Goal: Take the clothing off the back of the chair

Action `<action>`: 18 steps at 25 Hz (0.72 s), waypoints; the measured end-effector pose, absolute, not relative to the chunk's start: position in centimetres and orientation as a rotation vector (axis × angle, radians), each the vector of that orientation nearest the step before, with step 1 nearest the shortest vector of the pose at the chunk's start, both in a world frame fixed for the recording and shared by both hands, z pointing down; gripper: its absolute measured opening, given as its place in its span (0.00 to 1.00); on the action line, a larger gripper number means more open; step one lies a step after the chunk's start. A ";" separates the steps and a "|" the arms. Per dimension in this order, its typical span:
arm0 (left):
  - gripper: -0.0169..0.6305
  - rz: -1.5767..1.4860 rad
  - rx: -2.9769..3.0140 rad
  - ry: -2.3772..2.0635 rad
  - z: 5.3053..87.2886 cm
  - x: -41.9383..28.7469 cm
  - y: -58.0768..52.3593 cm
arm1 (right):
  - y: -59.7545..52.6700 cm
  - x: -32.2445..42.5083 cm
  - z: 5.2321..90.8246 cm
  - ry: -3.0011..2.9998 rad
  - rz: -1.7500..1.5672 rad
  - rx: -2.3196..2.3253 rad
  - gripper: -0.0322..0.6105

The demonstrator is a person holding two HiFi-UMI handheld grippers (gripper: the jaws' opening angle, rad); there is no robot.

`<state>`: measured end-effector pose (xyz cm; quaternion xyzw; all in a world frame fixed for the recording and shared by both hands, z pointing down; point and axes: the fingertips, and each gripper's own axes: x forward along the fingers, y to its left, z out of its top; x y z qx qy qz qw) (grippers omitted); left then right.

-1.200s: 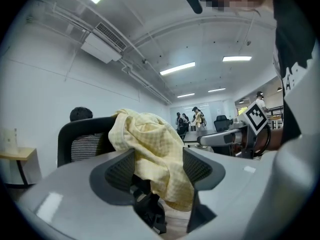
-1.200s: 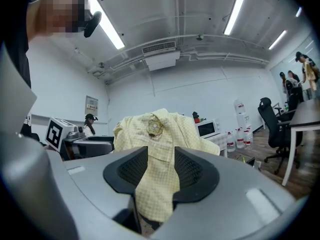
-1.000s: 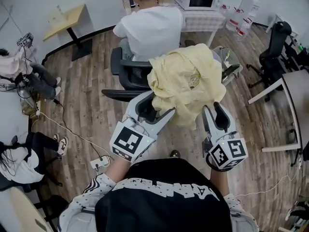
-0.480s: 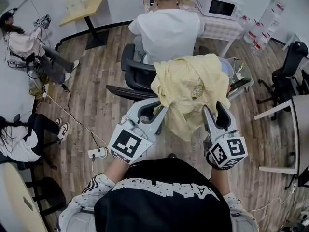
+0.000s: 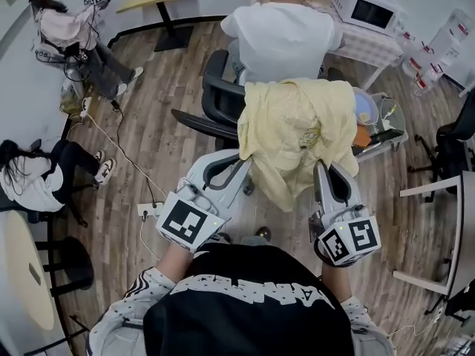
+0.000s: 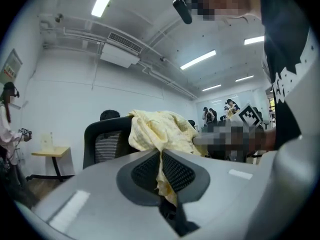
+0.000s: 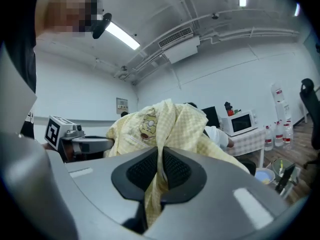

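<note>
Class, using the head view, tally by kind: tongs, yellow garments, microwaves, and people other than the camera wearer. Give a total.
2 tongs: left tongs, right tongs
1 garment
1 microwave
3 people: one in white, one top left, one at left
Total: 7

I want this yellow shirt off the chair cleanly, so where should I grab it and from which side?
Grip the yellow shirt at its two hanging side edges, coming in level from behind the chair. The cloth drapes loose over its back there, so it should lift up and off.
</note>
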<state>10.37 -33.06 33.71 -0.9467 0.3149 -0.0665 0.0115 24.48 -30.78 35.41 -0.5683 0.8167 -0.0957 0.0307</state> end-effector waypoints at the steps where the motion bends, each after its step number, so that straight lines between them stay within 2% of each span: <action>1: 0.05 -0.220 -2.950 1.009 34.0 10.1 -32.9 | -30.7 24.1 35.3 2.530 -0.292 -1.723 0.11; 11: 0.04 -0.218 -2.880 1.170 34.5 6.7 -32.1 | -29.3 22.0 34.8 2.540 -0.307 -1.577 0.11; 18: 0.04 -0.183 -2.875 1.077 34.0 6.0 -30.1 | -27.4 21.4 34.4 2.519 -0.319 -1.632 0.11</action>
